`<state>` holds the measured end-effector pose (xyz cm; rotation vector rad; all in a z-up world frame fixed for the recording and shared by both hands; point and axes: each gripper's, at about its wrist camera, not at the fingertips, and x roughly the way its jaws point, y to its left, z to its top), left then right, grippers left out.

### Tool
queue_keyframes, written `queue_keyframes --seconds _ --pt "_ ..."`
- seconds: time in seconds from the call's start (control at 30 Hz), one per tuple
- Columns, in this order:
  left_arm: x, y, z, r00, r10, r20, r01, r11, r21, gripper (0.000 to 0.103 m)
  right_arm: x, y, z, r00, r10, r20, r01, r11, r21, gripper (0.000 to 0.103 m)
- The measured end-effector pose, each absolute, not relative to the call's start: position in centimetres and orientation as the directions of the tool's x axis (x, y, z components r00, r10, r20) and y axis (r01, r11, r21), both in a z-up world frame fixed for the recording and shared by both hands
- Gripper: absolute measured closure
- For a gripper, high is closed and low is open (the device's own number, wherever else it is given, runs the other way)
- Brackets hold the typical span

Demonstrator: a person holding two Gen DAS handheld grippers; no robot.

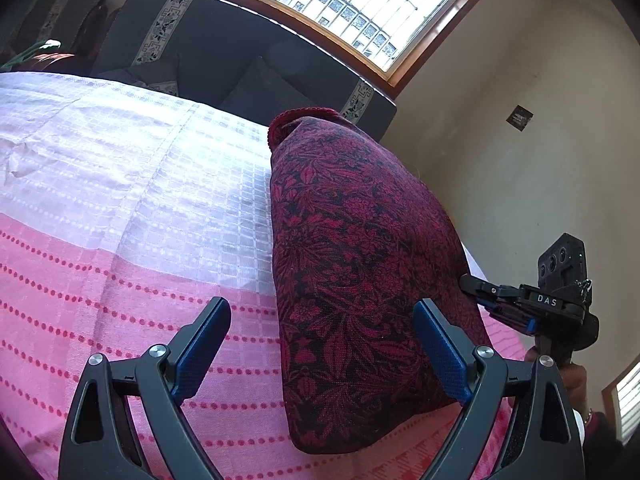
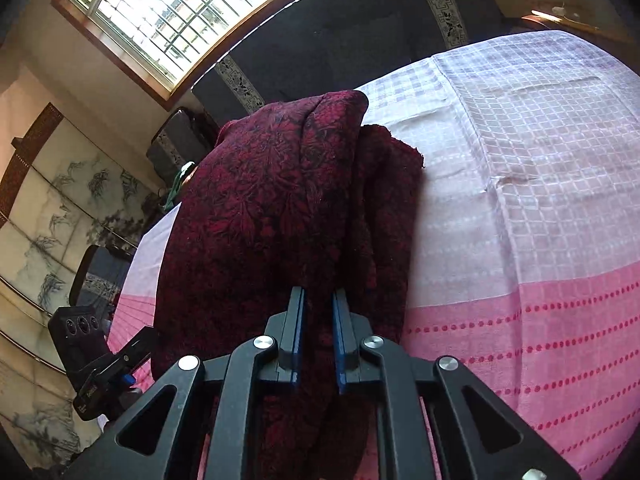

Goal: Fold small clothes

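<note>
Pink-and-white checked cloth (image 1: pixel 120 208) covers the whole bench, pink dotted stripes nearest the cameras, pale squares farther off, with a dark sofa (image 1: pixel 224 60) and a bright barred window (image 1: pixel 360 4) beyond. On it lies the garment (image 1: pixel 360 272), a dark red floral knit folded into a long narrow strip along the bench's right side in the left wrist view. Its long axis runs away from both cameras toward the sofa, the ribbed cuff end pointing at the window wall and the rounded folded end nearest. In the right wrist view the folded layers stack, one edge lapped over another. Now the right gripper (image 2: pixel 318 300): jaws pressed close together, pinching a fold of the garment at its near end. And the left gripper (image 1: pixel 320 320): jaws spread wide, its right pad against the strip's right edge, gripping nothing.
</note>
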<state>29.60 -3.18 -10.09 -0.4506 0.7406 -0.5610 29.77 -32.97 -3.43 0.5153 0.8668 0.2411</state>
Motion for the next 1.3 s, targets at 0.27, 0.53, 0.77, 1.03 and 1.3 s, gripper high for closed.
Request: queue_keyframes --seconds 0.27,0.53,0.77,1.03,1.3 --pt "29.4 -4.4 -9.8 0.574 -0.643 -0.508 0.376 0.757 -0.534 0.011 28.6 -35.5 -6.0 0.642 0.430 -0.635 0.027 0.815 0.579 0.094" --pt "29.8 -4.5 -10.0 0.572 -0.640 -0.513 0.361 0.758 -0.542 0.011 29.1 -34.7 -5.7 0.660 0.420 -0.623 0.021 0.819 0.574 0.086" --pt "29.9 -4.5 -10.0 0.569 -0.644 -0.512 0.363 0.755 -0.546 0.011 28.1 -35.7 -5.4 0.662 0.366 -0.655 0.067 0.841 0.537 0.041" --pt "30.7 -5.1 -10.0 0.476 -0.726 -0.496 0.424 0.683 -0.594 0.011 30.3 -36.1 -8.4 0.556 0.535 -0.637 0.041 0.747 0.663 0.037" --pt "35.2 -7.7 -10.5 0.302 -0.772 -0.559 0.445 0.633 -0.634 0.011 32.1 -35.2 -8.7 0.500 0.641 -0.582 -0.063 0.698 0.714 0.033"
